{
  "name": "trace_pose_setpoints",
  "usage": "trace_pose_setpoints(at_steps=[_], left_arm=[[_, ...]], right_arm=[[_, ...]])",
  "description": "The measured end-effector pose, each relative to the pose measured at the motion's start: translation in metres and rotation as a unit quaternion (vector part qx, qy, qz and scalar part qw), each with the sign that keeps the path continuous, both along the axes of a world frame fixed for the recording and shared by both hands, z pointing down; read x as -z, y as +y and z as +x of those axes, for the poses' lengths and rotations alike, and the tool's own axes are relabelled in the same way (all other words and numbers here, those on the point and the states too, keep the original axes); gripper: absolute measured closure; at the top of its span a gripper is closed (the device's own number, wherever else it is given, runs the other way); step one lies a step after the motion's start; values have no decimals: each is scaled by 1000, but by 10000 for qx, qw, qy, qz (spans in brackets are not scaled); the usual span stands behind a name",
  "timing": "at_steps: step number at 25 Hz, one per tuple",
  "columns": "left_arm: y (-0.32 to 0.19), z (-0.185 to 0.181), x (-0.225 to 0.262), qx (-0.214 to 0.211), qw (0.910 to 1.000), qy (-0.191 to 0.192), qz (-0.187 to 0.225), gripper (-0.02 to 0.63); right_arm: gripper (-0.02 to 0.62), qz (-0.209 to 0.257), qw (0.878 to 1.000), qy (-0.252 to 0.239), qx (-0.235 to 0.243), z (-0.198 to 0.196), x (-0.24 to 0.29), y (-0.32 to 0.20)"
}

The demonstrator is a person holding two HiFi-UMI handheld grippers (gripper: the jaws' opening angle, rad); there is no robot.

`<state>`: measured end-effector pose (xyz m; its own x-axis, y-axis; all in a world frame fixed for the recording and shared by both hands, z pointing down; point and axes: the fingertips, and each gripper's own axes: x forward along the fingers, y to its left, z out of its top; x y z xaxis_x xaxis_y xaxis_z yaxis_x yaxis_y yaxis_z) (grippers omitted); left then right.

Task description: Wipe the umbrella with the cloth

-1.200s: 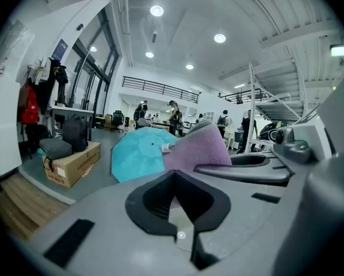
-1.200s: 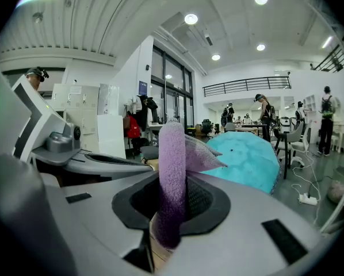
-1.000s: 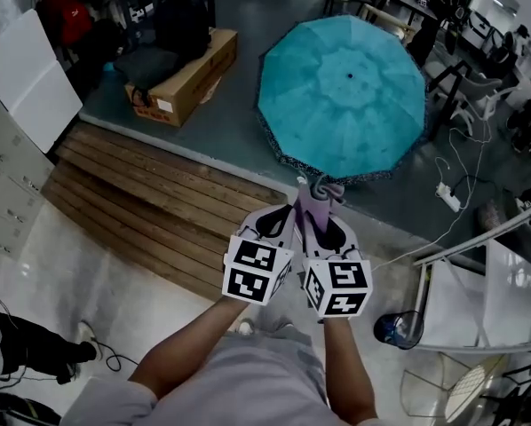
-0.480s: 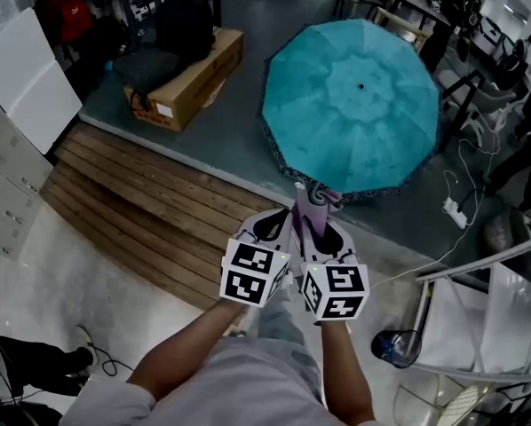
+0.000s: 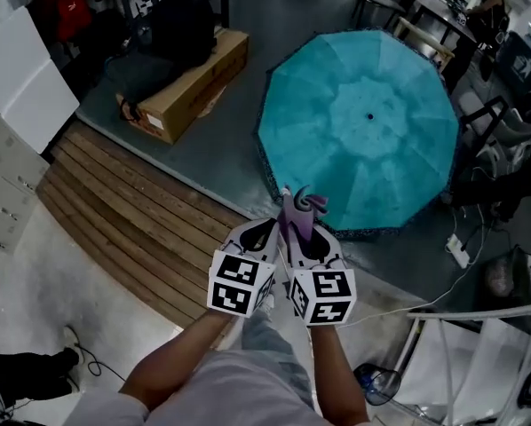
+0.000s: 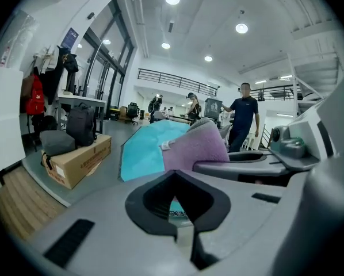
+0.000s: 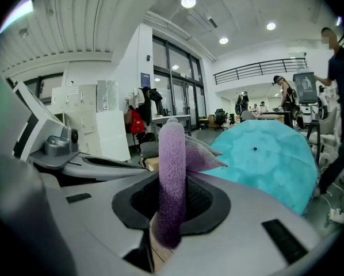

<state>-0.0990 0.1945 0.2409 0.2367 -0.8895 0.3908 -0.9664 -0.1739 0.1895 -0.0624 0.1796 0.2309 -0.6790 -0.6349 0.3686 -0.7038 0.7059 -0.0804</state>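
Right gripper point(image 7: 171, 209) is clamping the purple cloth point(image 7: 172, 160), left gripper point(image 6: 178, 211) closed empty beside it, facing the open teal umbrella point(image 5: 363, 131) on the floor point(image 5: 221, 140) ahead; wiping likely awaits lowering cloth onto it.

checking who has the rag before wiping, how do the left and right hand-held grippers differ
The right hand-held gripper is shut on the purple cloth; the left hand-held gripper is shut on nothing. The cloth stands up through the right one's jaws but only beside the left one. Both sit side by side, short of the teal umbrella.
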Motion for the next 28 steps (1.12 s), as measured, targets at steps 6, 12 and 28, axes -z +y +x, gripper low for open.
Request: trace_pose_setpoints(at_steps=[6,12,28], left_arm=[[-63,5,-6,123,9998,-71,-112,603],[-99,3,-7,274,9989,-334,-175,602],[-165,-30,-20,491,9971,-552,-199,601]], right_arm=[[523,-123,9996,-91,217,0,-6,-63],[523,-204,9988,-176,399,4,-7,-96],[523,-460,9951,-466,744,-18,-24,-160]])
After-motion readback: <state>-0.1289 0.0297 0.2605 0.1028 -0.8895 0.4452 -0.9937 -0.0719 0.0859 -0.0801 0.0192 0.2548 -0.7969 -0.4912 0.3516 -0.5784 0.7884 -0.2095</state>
